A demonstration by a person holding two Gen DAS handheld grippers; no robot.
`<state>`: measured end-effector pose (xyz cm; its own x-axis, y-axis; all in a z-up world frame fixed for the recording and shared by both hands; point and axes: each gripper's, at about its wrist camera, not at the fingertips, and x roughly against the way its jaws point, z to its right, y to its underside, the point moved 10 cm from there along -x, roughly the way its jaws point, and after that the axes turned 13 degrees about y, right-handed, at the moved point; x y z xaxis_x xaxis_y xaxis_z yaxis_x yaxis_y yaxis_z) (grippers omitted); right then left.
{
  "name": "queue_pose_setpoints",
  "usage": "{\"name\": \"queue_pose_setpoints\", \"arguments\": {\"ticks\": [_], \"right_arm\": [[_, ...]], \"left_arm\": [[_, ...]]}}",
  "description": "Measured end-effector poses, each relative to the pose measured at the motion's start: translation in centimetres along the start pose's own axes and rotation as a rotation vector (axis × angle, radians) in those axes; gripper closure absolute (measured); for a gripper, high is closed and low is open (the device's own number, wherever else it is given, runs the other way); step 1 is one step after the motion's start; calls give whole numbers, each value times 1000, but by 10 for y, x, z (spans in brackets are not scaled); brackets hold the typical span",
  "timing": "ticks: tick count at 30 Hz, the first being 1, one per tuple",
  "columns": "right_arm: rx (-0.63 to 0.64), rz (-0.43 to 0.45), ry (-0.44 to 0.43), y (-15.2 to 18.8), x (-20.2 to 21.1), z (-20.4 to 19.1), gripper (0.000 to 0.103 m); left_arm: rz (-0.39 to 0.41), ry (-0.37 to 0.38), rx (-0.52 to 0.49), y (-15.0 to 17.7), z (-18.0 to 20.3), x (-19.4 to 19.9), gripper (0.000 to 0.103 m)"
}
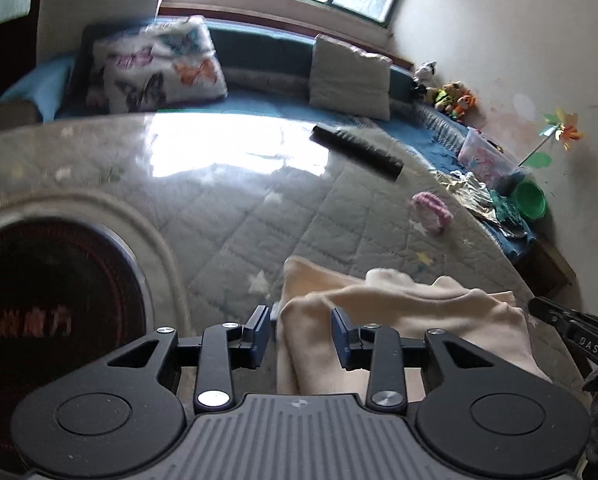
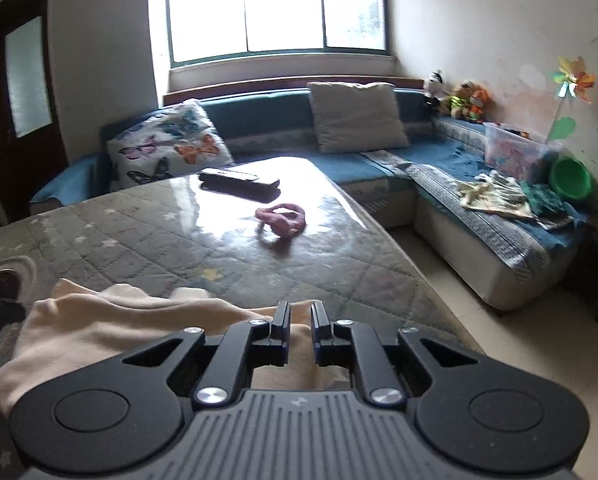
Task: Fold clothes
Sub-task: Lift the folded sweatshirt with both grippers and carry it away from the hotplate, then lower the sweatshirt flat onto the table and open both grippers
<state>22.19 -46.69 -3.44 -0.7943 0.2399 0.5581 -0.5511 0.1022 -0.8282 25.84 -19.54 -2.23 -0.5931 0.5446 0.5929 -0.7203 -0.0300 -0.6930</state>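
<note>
left gripper (image 1: pixel 300 334): jaws apart, straddling the left edge of the cloth (image 1: pixel 399 320), pads not pressing | right gripper (image 2: pixel 300 332): jaws nearly together over the cloth's right part, pinch not visible | cloth: cream, bunched on the table (image 2: pixel 339 256) near edge | step: fold laid, left releasing, I judge | next: regrip edge, flatten

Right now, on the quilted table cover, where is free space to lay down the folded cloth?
Free: the grey quilted cover between the cream cloth garment and the pink ring-shaped fabric item, and its left stretch beside the black remote control. Crowded: the near edge under the garment, and the round dark inset at the left.
</note>
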Motion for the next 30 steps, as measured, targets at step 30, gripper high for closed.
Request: {"name": "queue_pose_setpoints", "arguments": {"ticks": [30], "right_arm": [[89, -35, -129, 4, -31, -83, 76]], "left_arm": [[-88, 52, -105, 2, 21, -50, 66]]}}
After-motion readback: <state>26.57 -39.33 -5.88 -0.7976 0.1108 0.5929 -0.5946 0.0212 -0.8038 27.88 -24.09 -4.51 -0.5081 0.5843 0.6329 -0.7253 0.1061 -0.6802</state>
